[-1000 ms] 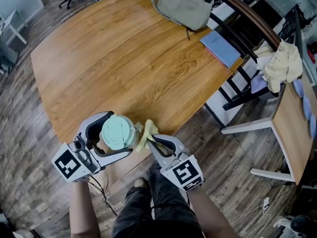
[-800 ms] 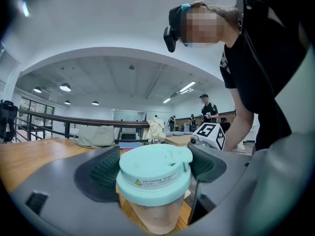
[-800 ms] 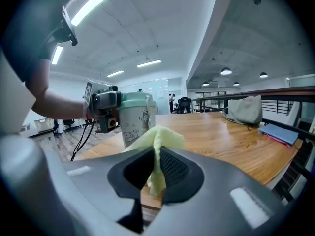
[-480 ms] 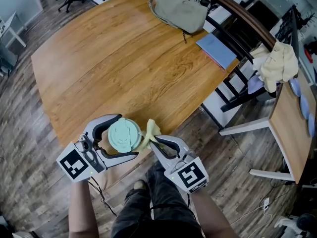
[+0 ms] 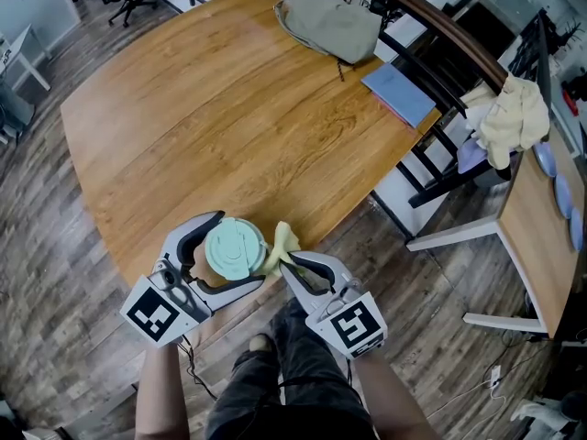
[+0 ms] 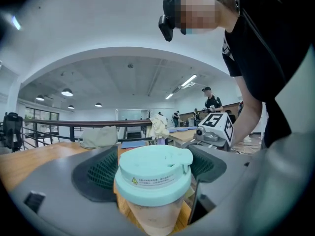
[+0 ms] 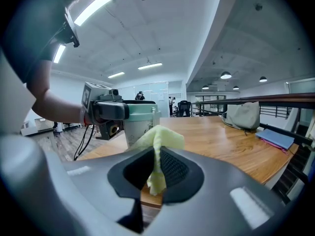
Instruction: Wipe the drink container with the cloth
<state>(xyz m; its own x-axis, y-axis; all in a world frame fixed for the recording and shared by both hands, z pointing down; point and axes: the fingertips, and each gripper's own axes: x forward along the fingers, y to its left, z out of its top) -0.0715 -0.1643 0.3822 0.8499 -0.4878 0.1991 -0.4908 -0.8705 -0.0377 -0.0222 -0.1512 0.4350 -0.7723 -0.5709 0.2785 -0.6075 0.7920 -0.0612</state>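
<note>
Cloth pressed to the clamped cup at the table's near edge
The left gripper (image 5: 235,249) is closed around the mint-lidded pale paper drink cup (image 6: 153,181), over the near edge of the wooden table (image 5: 229,108); the right gripper (image 7: 156,173) pinches the crumpled yellow-green cloth (image 7: 158,141) against the cup's side. Best, I judge: hold the cup upright and sweep the cloth round the wall below the lid

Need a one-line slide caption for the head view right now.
Left gripper holds a mint-lidded cup at the table edge; right gripper holds a yellow cloth beside it.
</note>
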